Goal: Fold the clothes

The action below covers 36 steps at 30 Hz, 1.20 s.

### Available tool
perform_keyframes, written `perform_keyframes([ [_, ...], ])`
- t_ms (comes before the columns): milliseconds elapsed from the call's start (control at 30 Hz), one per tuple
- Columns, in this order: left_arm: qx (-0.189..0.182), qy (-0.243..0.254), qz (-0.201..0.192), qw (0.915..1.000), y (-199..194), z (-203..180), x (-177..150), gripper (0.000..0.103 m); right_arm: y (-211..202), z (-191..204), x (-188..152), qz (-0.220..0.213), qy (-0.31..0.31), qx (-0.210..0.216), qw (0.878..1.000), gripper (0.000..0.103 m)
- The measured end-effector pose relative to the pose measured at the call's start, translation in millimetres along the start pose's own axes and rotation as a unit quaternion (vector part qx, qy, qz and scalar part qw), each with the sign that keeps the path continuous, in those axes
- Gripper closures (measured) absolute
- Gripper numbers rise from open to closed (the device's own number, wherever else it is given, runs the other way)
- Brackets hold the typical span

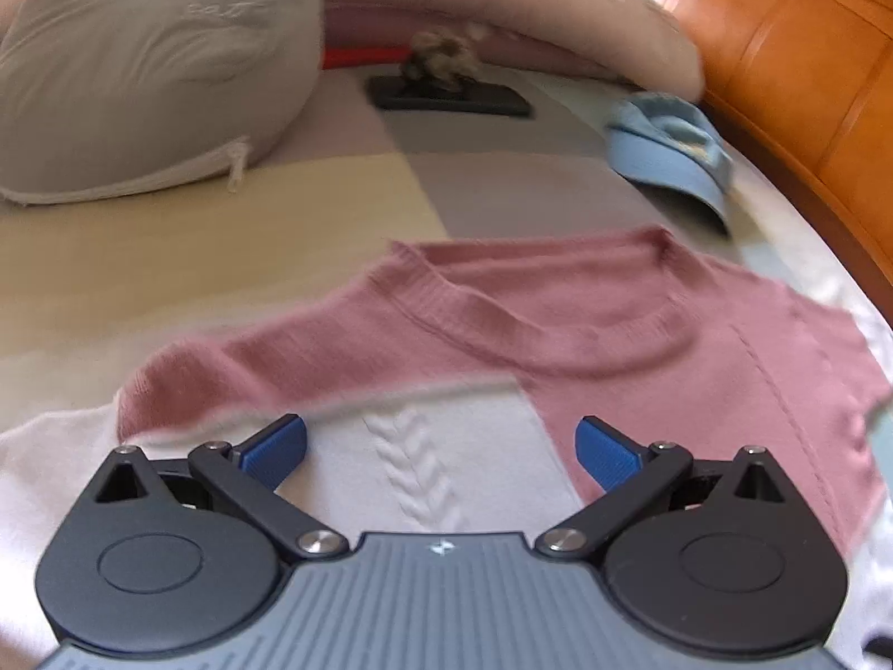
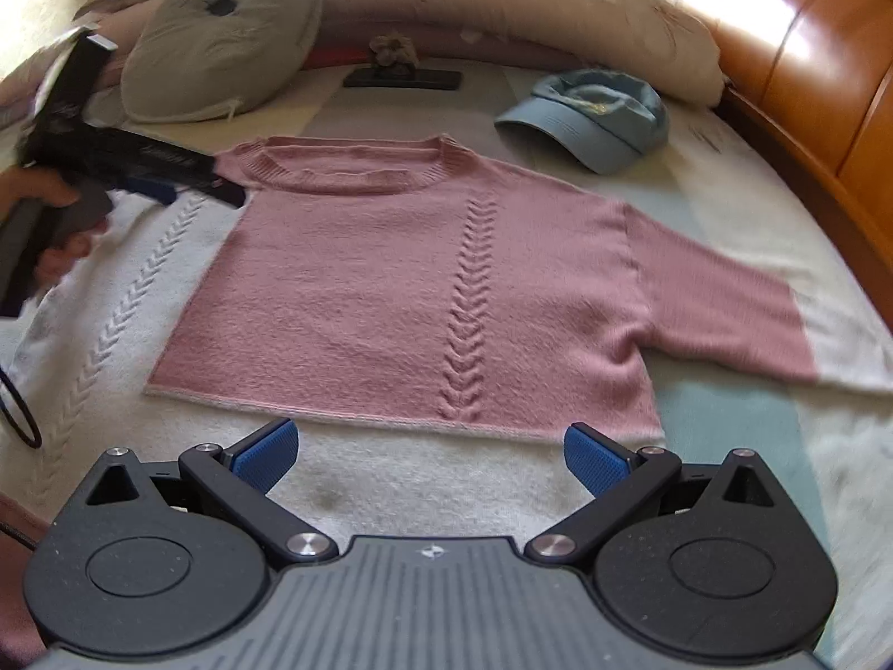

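Observation:
A pink and white knit sweater (image 2: pixel 390 279) lies flat on the bed, collar at the far end, its right sleeve (image 2: pixel 725 307) spread out to the right. Its left part is folded over, showing white cable knit (image 2: pixel 128 301). My right gripper (image 2: pixel 430 455) is open and empty above the white hem (image 2: pixel 435 480). My left gripper (image 1: pixel 441 449) is open and empty over the white folded part (image 1: pixel 418 463), close to the collar (image 1: pixel 558 324). In the right wrist view the left gripper (image 2: pixel 223 190) reaches in at the sweater's left shoulder.
A blue cap (image 2: pixel 591 111) lies on the bed beyond the sweater's right shoulder. A grey pillow (image 2: pixel 223 39), a long beige pillow (image 2: pixel 558 5), a dark phone (image 2: pixel 402 78) with a fluffy charm sit at the head. An orange wooden bed frame (image 2: pixel 809 84) runs along the right.

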<state>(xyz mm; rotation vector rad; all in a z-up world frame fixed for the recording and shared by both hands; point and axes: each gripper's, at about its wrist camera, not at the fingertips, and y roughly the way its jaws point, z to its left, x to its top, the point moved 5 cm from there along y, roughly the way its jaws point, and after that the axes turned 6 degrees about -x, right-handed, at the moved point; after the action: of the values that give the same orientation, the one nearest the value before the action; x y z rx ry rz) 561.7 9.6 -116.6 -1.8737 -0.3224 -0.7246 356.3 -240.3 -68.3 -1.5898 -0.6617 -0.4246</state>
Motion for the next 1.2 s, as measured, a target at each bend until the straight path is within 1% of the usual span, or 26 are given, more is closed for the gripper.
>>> perform_keyframes([
  [100,0.027,-0.017,-0.008,0.9995,3.8,10.8,11.7,0.001,1.3,8.2,-0.5,0.004,-0.015,0.002,1.0,0.0],
  [233,0.014,-0.016,-0.026,0.9994,-18.2,4.1,17.2,0.001,6.2,18.8,-2.5,0.012,-0.029,0.008,0.999,0.0],
  [267,0.011,-0.008,-0.031,0.9994,-25.5,0.1,16.0,0.001,7.5,21.4,-3.0,0.015,-0.033,0.009,0.999,0.0],
  [333,0.003,0.01,-0.039,0.9992,-39.5,-8.8,9.0,0.001,9.9,26.7,-4.0,0.019,-0.04,0.012,0.999,0.0],
  [433,-0.019,0.023,-0.038,0.9989,-53.1,-17.2,-9.0,0.001,13.6,34.5,-5.5,0.026,-0.051,0.017,0.998,0.0],
  [567,-0.05,0.014,-0.02,0.9985,-47.0,-14.1,-36.8,0.001,19.2,42.1,-10.0,0.034,-0.062,0.028,0.997,0.0],
  [667,-0.063,-0.001,-0.022,0.9978,-44.0,-9.0,-47.1,0.001,23.8,44.8,-13.8,0.042,-0.062,0.036,0.997,0.0],
  [733,-0.056,-0.005,-0.026,0.9981,-42.0,-6.0,-44.1,0.001,26.6,41.8,-14.7,0.047,-0.051,0.044,0.997,0.0],
  [833,-0.027,-0.012,-0.032,0.9991,-34.4,3.7,-30.9,0.001,31.1,37.1,-14.4,0.056,-0.033,0.057,0.996,0.0],
  [1000,0.024,-0.043,-0.038,0.9981,-13.1,35.2,-3.2,0.001,33.1,38.6,-13.4,0.056,-0.037,0.057,0.996,0.0],
  [1033,0.03,-0.052,-0.04,0.9974,-11.1,39.8,1.2,0.001,33.3,38.3,-13.3,0.056,-0.037,0.058,0.996,0.0],
  [1100,0.026,-0.078,-0.04,0.9958,-12.7,43.0,7.3,0.001,33.6,37.6,-13.4,0.056,-0.036,0.06,0.996,0.0],
  [1200,0.011,-0.07,-0.058,0.9958,-25.1,31.5,8.1,0.001,33.7,37.6,-13.5,0.054,-0.036,0.062,0.996,0.0],
])
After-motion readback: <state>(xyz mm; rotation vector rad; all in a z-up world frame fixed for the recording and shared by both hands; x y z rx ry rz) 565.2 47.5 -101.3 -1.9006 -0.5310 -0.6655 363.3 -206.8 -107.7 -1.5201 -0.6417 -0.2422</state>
